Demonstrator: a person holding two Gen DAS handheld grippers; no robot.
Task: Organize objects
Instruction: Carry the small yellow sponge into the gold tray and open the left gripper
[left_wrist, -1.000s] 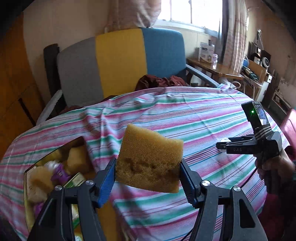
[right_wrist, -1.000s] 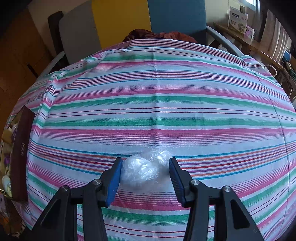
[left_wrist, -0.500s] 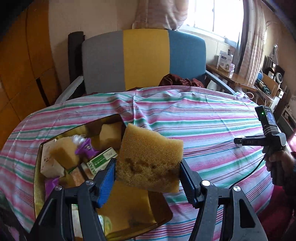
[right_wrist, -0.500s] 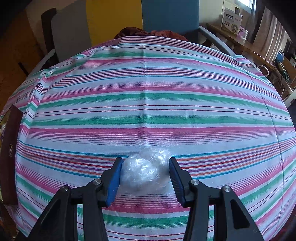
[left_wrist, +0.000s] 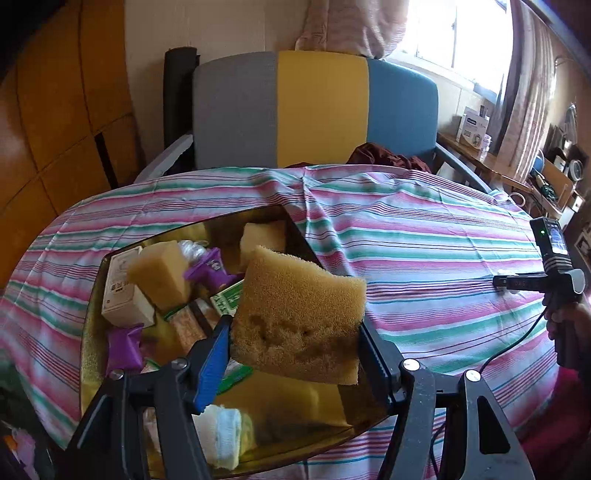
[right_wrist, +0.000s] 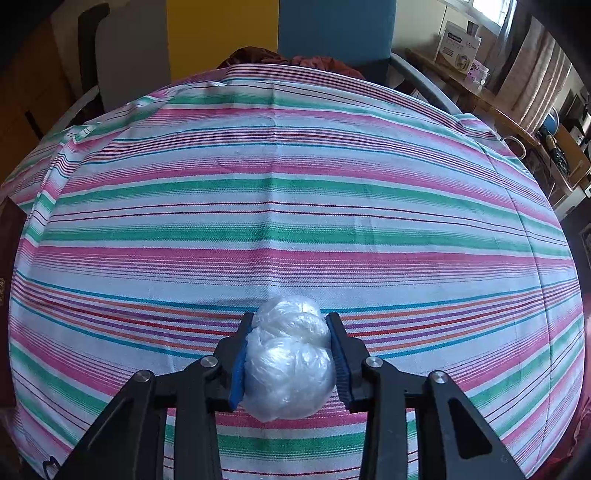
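A striped cloth of pink, green and white bands (right_wrist: 295, 229) is covering the whole tabletop, and a chair with grey, yellow and blue panels (left_wrist: 314, 110) is standing just behind its far edge, with a dark red garment (left_wrist: 388, 157) lying bunched on the seat. On the left part of the tabletop a shallow gold-lined tray (left_wrist: 295, 402) is sitting on the cloth, and it is holding a jumble of things: two pale yellow sponge blocks (left_wrist: 160, 275), a small white carton (left_wrist: 122, 295), a purple plastic piece (left_wrist: 210, 271), a green-and-white packet (left_wrist: 227, 297) and a folded white and blue cloth (left_wrist: 221, 432) at its near end. The left claw (left_wrist: 295, 347) is gripping a large yellow sponge (left_wrist: 299, 317) by its two side edges, holding it up in the air above the tray's right half, tilted slightly. Over at the right edge of the left wrist view, the right claw (right_wrist: 290, 360) is being held low over the bare striped cloth, well apart from the tray. It is clamping a crumpled ball of clear plastic wrap (right_wrist: 290, 362) between its blue-padded fingers (right_wrist: 238, 363), and whether the ball is touching the cloth cannot be told
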